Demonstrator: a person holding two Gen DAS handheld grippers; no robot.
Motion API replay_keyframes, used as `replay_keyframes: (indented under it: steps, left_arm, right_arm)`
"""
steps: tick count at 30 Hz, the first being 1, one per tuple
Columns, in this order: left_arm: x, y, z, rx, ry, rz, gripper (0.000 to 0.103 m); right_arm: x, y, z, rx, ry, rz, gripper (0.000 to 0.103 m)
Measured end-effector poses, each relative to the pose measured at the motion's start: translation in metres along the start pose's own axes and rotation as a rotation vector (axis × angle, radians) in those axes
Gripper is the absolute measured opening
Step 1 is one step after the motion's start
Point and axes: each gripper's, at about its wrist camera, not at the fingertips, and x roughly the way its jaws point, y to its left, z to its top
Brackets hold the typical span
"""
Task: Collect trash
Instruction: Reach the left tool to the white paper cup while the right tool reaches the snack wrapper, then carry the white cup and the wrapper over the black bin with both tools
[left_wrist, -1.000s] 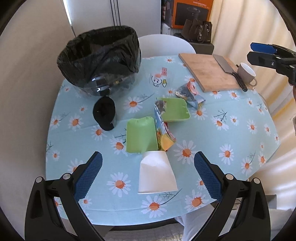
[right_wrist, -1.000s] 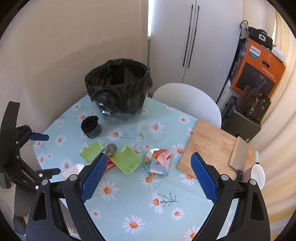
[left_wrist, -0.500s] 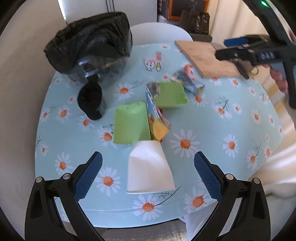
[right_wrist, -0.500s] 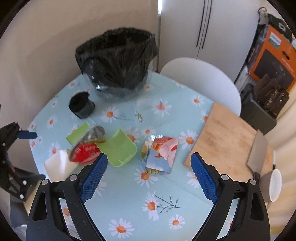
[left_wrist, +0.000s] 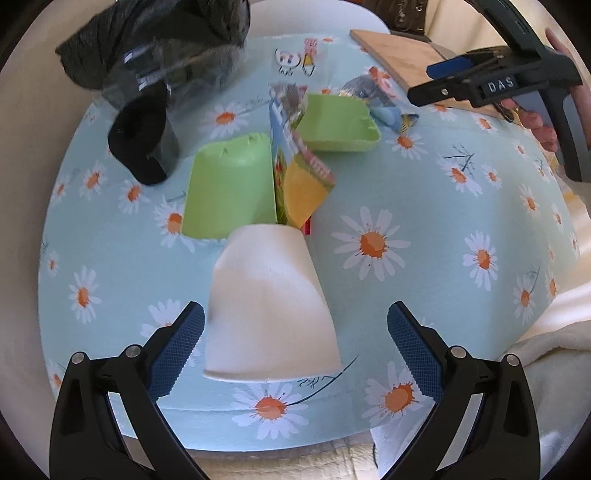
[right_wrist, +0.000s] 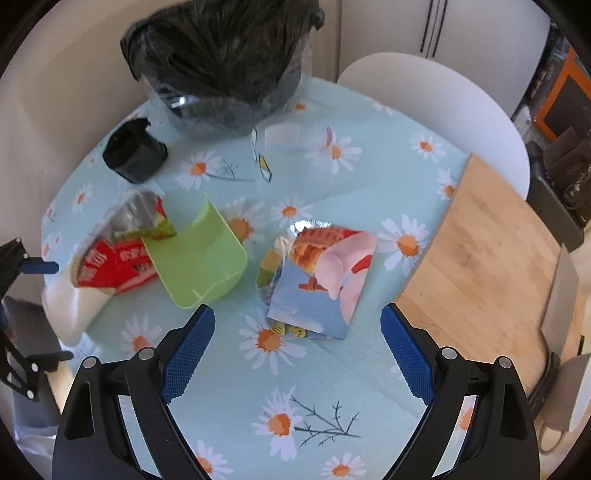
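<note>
A white paper cup (left_wrist: 269, 306) lies on its side near the table's front edge, and my left gripper (left_wrist: 295, 347) hangs open just above and around its wide rim. Behind it lie a green cup (left_wrist: 229, 188), a red-and-yellow snack wrapper (left_wrist: 299, 173) and a green tray (left_wrist: 338, 123). A blue-and-pink snack bag (right_wrist: 321, 280) lies just beyond my open right gripper (right_wrist: 297, 354), which holds nothing. The green tray (right_wrist: 199, 254) and the red wrapper (right_wrist: 118, 254) sit to its left. A bin lined with a black bag (right_wrist: 225, 55) stands at the table's back.
A black bag roll (right_wrist: 135, 151) lies beside the bin. A wooden cutting board (right_wrist: 491, 251) with a knife (right_wrist: 561, 295) and a mug (right_wrist: 576, 402) occupies the right side. A white chair (right_wrist: 436, 110) stands behind the table. The daisy tablecloth (left_wrist: 424, 258) is bare at the right.
Both grippers have come down and forward toward the table. The left one has closed in over the white cup; the right one has neared the blue-and-pink bag. Nothing on the table has moved.
</note>
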Motion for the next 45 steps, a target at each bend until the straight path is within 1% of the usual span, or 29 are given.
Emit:
replay_keyframes:
  steps: [3,7,11,14,15,16,17,18,19,22,25,29,32,35,40,45]
  left_arm:
    - [0.009,0.005,0.000,-0.037,0.014,-0.002,0.097]
    - [0.017,0.010,0.002,-0.054,0.025,-0.001,0.097]
    - [0.027,0.013,0.002,-0.058,0.049,0.010,0.097]
    - [0.032,0.017,0.003,-0.069,0.068,0.034,0.096]
    - [0.032,0.018,0.003,-0.075,0.067,0.037,0.094]
    - [0.032,0.020,0.004,-0.084,0.066,0.035,0.089]
    - [0.032,0.021,0.004,-0.093,0.069,0.026,0.086]
    - [0.033,0.022,0.004,-0.098,0.072,0.022,0.079]
    - [0.034,0.024,0.004,-0.106,0.080,0.017,0.071]
    - [0.032,0.027,0.000,-0.126,0.072,-0.009,0.070]
    - [0.029,0.030,-0.004,-0.127,0.080,-0.008,0.070]
    - [0.025,0.035,-0.013,-0.133,0.089,-0.006,0.070]
    - [0.021,0.042,-0.016,-0.138,0.092,-0.004,0.070]
    - [0.012,0.054,-0.025,-0.126,0.085,0.010,0.070]
    - [-0.003,0.062,-0.031,-0.103,0.075,0.012,0.070]
    - [-0.011,0.056,-0.033,-0.071,0.063,0.014,0.070]
  right_arm:
    - [0.014,-0.003,0.000,-0.001,0.025,0.007,0.087]
    - [0.030,-0.007,-0.002,-0.011,0.047,-0.005,0.087]
    - [0.040,-0.011,-0.004,0.004,0.049,-0.015,0.087]
    - [0.045,-0.013,-0.004,0.020,0.048,-0.016,0.087]
    - [0.046,-0.014,-0.004,0.022,0.051,-0.016,0.085]
    - [0.048,-0.015,-0.004,0.024,0.058,-0.012,0.080]
    - [0.050,-0.015,-0.003,0.026,0.063,-0.009,0.075]
    - [0.051,-0.016,-0.003,0.029,0.071,-0.004,0.064]
    - [0.051,-0.016,-0.002,0.028,0.073,-0.010,0.060]
    - [0.046,-0.014,0.000,0.005,0.075,-0.006,0.055]
    - [0.041,-0.010,-0.002,-0.034,0.092,-0.040,0.055]
    - [0.030,-0.013,-0.007,0.003,0.085,-0.028,0.055]
    - [0.020,-0.011,-0.011,0.016,0.078,-0.037,0.055]
    - [0.011,-0.008,-0.015,0.028,0.069,-0.045,0.055]
    - [-0.005,0.001,-0.023,0.053,0.057,-0.051,0.055]
    - [-0.019,0.012,-0.036,0.090,0.036,-0.055,0.055]
